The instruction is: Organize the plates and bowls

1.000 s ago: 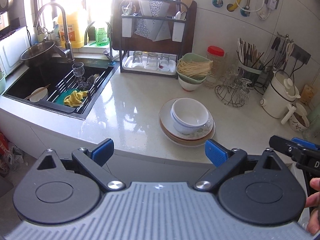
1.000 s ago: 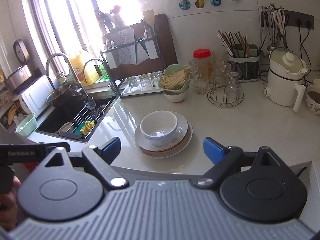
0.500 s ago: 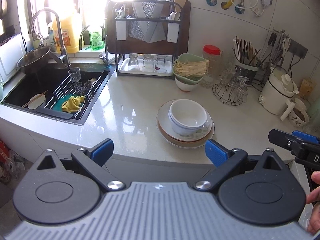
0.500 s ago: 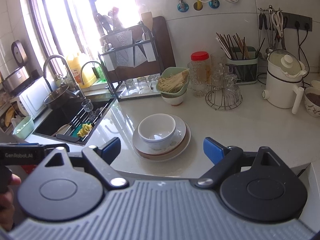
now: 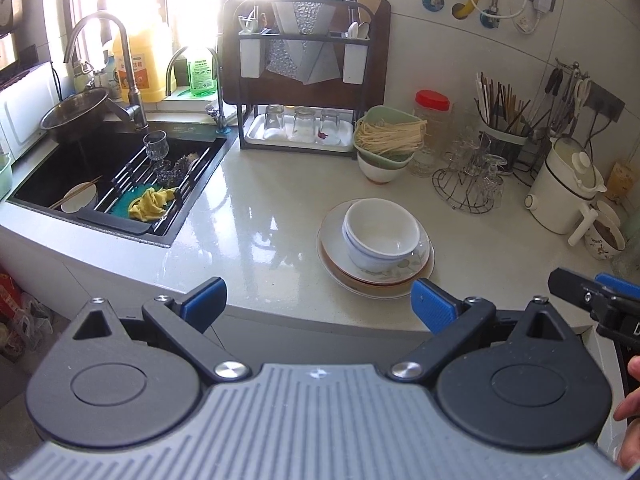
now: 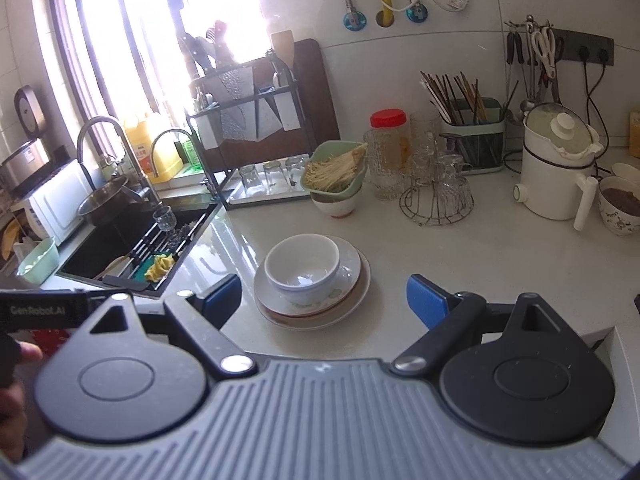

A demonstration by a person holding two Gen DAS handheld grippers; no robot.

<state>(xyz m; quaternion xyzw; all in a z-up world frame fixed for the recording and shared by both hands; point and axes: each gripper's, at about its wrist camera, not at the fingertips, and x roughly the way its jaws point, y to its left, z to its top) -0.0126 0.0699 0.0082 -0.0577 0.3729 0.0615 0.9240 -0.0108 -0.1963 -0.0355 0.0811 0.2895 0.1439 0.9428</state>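
Two nested white bowls [image 5: 382, 232] sit on a stack of plates [image 5: 334, 248] on the pale counter [image 5: 248, 216], a little back from its front edge. My left gripper [image 5: 319, 305] hovers open before the counter edge, just short of the stack, with nothing between its blue pads. In the right wrist view the same bowls [image 6: 302, 266] and plates [image 6: 354, 280] lie straight ahead. My right gripper [image 6: 325, 300] stands open and empty in front of them. Each gripper shows at the edge of the other's view, held by a hand.
A dark sink [image 5: 80, 168] at the left holds a rack, a stemmed glass, a yellow cloth [image 5: 152, 204] and a bowl with chopsticks. Behind the stack stand a noodle-filled green bowl [image 5: 386, 140], a red-lidded jar, a wire glass stand [image 5: 472, 184] and a white kettle [image 5: 564, 188].
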